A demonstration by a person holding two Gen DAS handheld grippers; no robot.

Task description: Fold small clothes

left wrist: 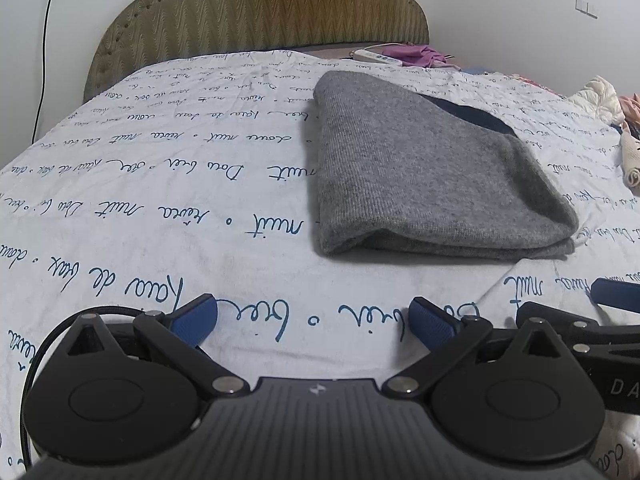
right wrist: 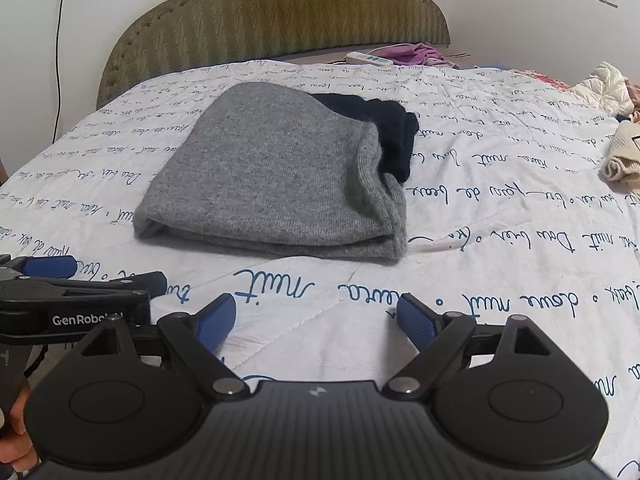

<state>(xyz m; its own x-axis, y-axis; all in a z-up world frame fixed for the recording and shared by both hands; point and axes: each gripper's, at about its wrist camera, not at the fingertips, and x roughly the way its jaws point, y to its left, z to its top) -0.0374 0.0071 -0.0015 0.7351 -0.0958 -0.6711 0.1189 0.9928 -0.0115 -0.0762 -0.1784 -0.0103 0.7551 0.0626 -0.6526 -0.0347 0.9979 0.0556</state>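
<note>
Both grippers hang low over the near edge of the bed, tilted downward toward the sheet and side by side. The left gripper [left wrist: 312, 318] has its blue ribbed pads spread wide with only bare sheet between them, and the right gripper [right wrist: 316, 320] is likewise spread, pinching nothing. In the right wrist view the left tool's black body shows at 9 o'clock, with part of the person's hand [right wrist: 16, 436] gripping its handle at 8 o'clock; in the left wrist view the right tool's finger pokes in at 3 o'clock. The folded grey garment [left wrist: 424, 176] lies flat on the bed beyond both grippers and well apart from them, at about 1 o'clock in the left view and 12 o'clock in the right. It is a fine-ribbed, slightly fuzzy knit, doubled over with stacked layers along its near edge. A dark navy garment [right wrist: 384, 128] peeks out from behind it, touching its far right side. The bedsheet [left wrist: 160, 184] is white, lightly wrinkled, printed with blue cursive script. At 12 o'clock rises a scalloped, olive, chevron-patterned headboard [right wrist: 280, 12] against a white wall; a white power strip [right wrist: 370, 58] and purple cloth [right wrist: 416, 52] sit near it, and cream-coloured clothes [right wrist: 622, 152] lie at 2 o'clock.
</note>
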